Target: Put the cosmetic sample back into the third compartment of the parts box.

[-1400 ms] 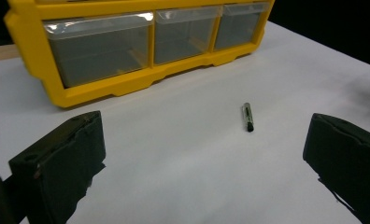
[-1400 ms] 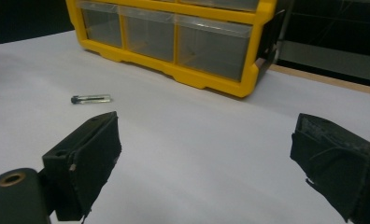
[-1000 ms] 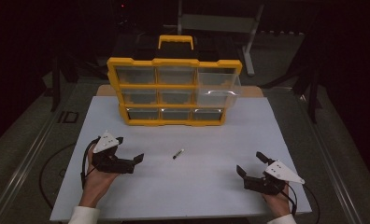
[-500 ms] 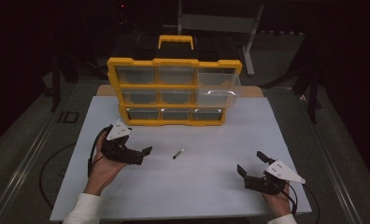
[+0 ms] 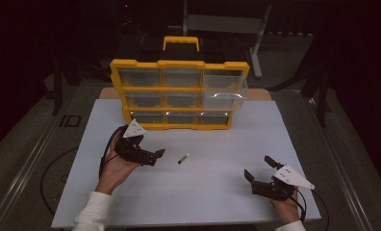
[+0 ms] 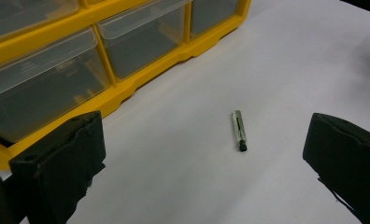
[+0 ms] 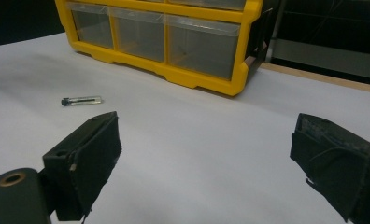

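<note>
Since the little glass vial point(image 6: 239, 131) lies alone on the white table point(image 5: 217, 192) in front of the yellow drawer organizer point(image 5: 179, 94), the left gripper point(image 5: 152, 155) hovers close with jaws wide, while the right gripper point(image 5: 260, 172) sits well apart, open too.

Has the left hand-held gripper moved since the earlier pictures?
Yes. The left hand-held gripper moved right, nearer the small vial that lies on the white table, and a little closer to the yellow drawer organizer.

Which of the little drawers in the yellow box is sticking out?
The top-right drawer of the yellow organizer is pulled forward past the frame; the others sit flush in their slots.
</note>
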